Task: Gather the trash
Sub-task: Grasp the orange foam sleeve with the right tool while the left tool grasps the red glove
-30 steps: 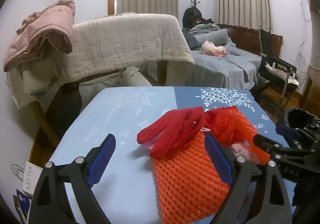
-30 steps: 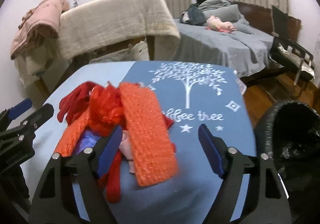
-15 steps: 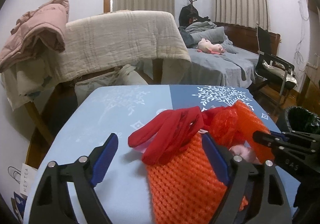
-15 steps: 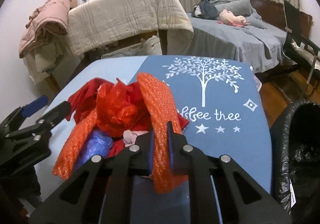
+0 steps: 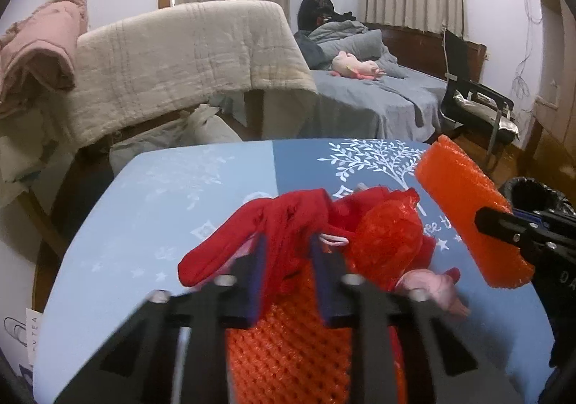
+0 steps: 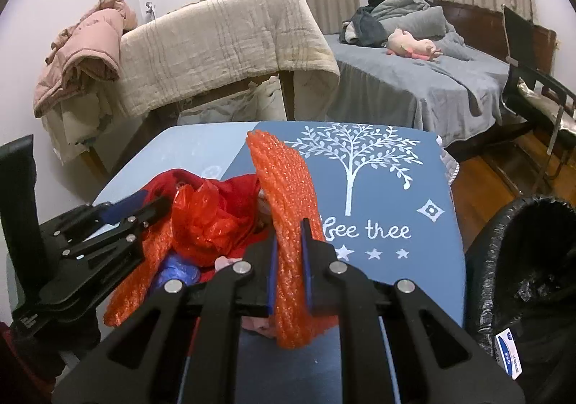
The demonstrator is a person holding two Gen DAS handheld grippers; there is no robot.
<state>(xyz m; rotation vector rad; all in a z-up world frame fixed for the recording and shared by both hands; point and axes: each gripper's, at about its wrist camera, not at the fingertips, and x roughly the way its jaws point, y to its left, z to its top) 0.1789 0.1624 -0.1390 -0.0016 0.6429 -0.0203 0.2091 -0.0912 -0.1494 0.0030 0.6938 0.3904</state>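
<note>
While the right gripper (image 6: 288,252) has its jaws clamped on an orange foam net strip (image 6: 284,188), with the strip's far end standing up above the heap of trash, the left gripper (image 5: 288,260) is closing its jaws narrow on the red cloth-like piece (image 5: 252,231) at the near side of that heap, with red material and a second orange net (image 5: 288,350) bunched between them. The heap lies on the blue surface (image 6: 378,188), left of the white tree print, and also holds a crumpled red plastic bag (image 6: 205,220), something blue (image 6: 176,272) and a pale pink item (image 5: 428,285). A black-lined trash bin (image 6: 522,278) stands just off the surface's right edge, beyond the print. The step in hand looks like the pick-up: both grips are being secured. Next, the lifted strip probably needs carrying rightward over the bin's mouth before release, and the left grip must be firm enough that loose pieces do not drag along.
</note>
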